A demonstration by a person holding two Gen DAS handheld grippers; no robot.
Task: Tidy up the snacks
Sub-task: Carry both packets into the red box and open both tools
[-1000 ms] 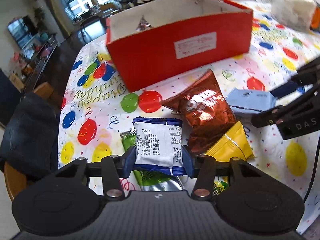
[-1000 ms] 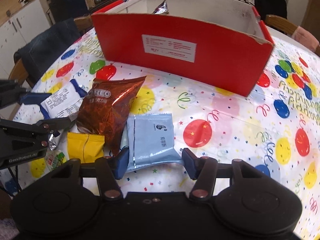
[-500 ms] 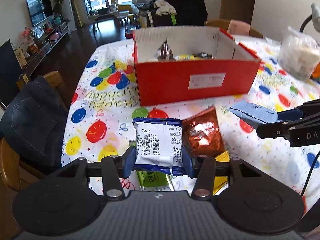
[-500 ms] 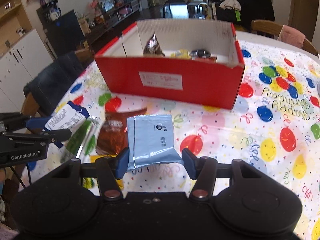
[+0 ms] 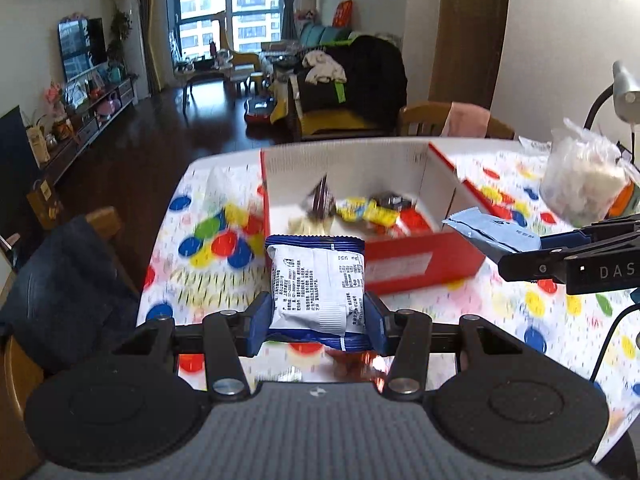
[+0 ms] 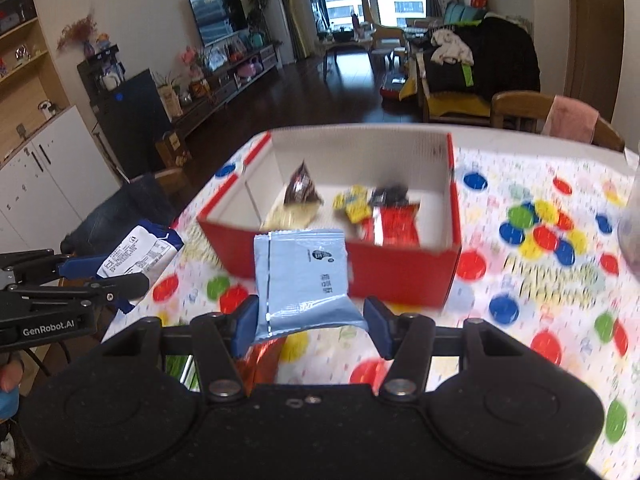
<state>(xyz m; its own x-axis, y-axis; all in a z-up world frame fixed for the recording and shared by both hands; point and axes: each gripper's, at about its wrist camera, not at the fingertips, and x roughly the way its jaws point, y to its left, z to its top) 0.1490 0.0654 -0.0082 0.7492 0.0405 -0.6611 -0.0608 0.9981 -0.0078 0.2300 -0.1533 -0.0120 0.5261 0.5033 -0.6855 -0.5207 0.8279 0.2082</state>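
Observation:
My left gripper point(image 5: 318, 322) is shut on a white and blue snack packet point(image 5: 318, 284) and holds it high above the table, in front of the open red box point(image 5: 424, 268). My right gripper point(image 6: 310, 326) is shut on a light blue snack packet point(image 6: 306, 280), also lifted, just before the red box point(image 6: 404, 276). The box holds several snacks, among them a dark foil packet point(image 6: 300, 188) and yellow packets point(image 6: 354, 204). Each gripper shows in the other's view: the right gripper point(image 5: 520, 254) at the right, the left gripper point(image 6: 116, 276) at the left.
The table has a balloon-print cloth point(image 6: 540, 280). A brown foil packet point(image 6: 260, 360) lies on it under my right gripper. A clear bag of white items point(image 5: 584, 184) stands at the far right. Chairs point(image 5: 68, 280) stand at the table's left and far sides.
Both grippers have risen with their packets and moved toward the red box. The box interior now shows from above, and the loose snacks on the table have dropped below the view.

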